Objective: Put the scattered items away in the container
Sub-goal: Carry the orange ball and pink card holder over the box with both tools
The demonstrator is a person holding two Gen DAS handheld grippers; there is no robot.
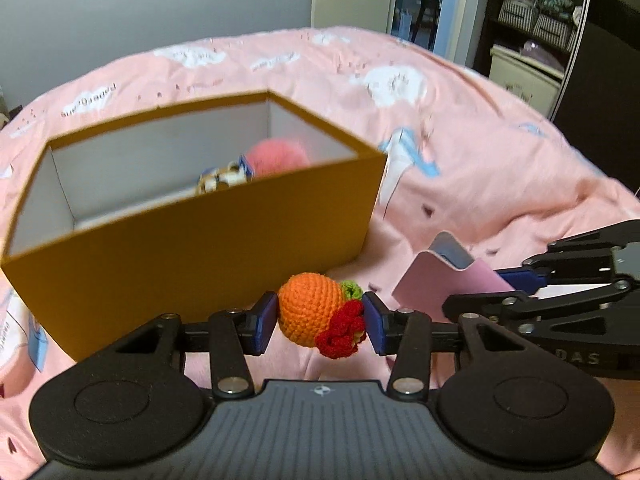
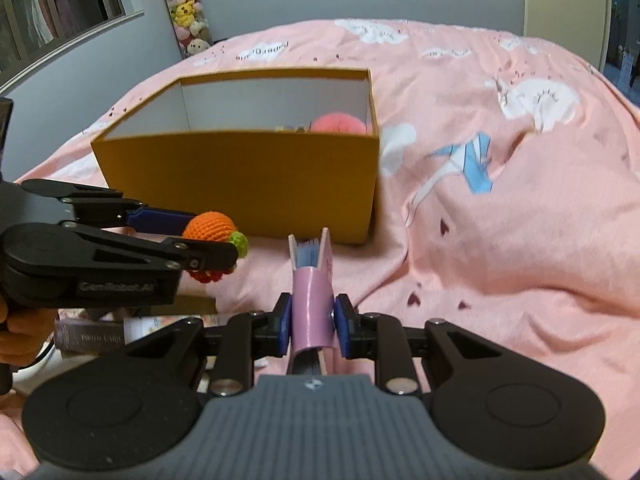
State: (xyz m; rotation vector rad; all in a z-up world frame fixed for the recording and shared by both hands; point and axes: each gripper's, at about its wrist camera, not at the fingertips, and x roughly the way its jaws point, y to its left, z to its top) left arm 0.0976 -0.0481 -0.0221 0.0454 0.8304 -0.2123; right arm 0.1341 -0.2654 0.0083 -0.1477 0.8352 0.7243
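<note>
My left gripper (image 1: 320, 320) is shut on a crocheted orange toy (image 1: 310, 308) with a red flower and a green leaf, held just above the pink bedcover and in front of the near wall of the open mustard-yellow box (image 1: 200, 240). Inside the box lie a fluffy pink ball (image 1: 276, 158) and a small figure (image 1: 224, 178). My right gripper (image 2: 312, 320) is shut on a small pink book (image 2: 312, 300), spine up, a little short of the box (image 2: 240, 176). In the right wrist view the left gripper (image 2: 210, 240) carries the toy (image 2: 210, 224) at the left.
The box stands on a bed with a pink cloud-print cover (image 2: 500, 220), rumpled into folds on the right. A dark book (image 2: 92, 336) lies low at the left, beside a person's hand (image 2: 16, 328). Plush toys (image 2: 186, 8) hang on the far wall. Shelves with baskets (image 1: 536, 20) stand beyond the bed.
</note>
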